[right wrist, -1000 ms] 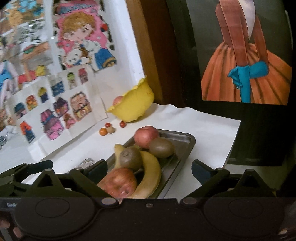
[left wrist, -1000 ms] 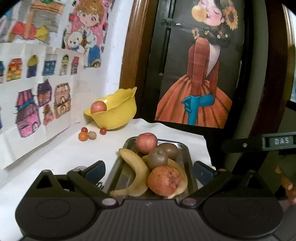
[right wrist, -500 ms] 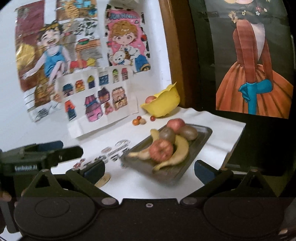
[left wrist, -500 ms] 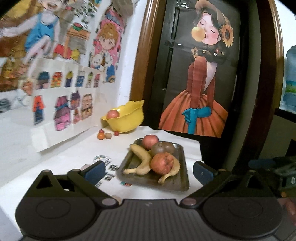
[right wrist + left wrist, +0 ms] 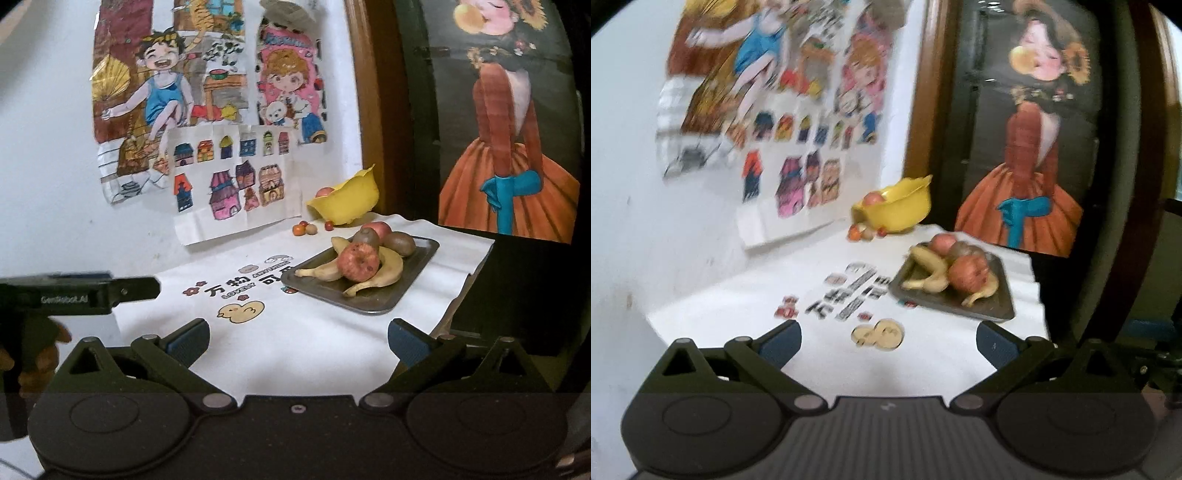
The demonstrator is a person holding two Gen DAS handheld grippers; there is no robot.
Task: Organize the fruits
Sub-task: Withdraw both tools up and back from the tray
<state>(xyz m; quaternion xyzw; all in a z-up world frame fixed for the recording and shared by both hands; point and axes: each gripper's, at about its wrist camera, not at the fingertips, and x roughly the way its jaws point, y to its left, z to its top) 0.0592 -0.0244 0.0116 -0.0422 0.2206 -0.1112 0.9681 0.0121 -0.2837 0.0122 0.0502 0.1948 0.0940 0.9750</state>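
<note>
Left wrist view motion-blurred throughout; right wrist view sharp — both dim indoors, soft shadows, fisheye bending, black corners.

- White cloth [image 5: 332, 339] covering the tabletop, printed with a yellow duck [image 5: 241, 311] and dark characters.
- Children's coloured drawings [image 5: 229, 173] taped on the white wall.
- Poster of an orange-dressed figure [image 5: 517, 155] on a dark door.

Both wrist views, well back, sharing tray [image 5: 964, 308] [image 5: 373, 301]

Apples [image 5: 359, 261], bananas [image 5: 384, 271], kiwis [image 5: 399, 243] piled on metal tray [image 5: 406, 286]
</note>
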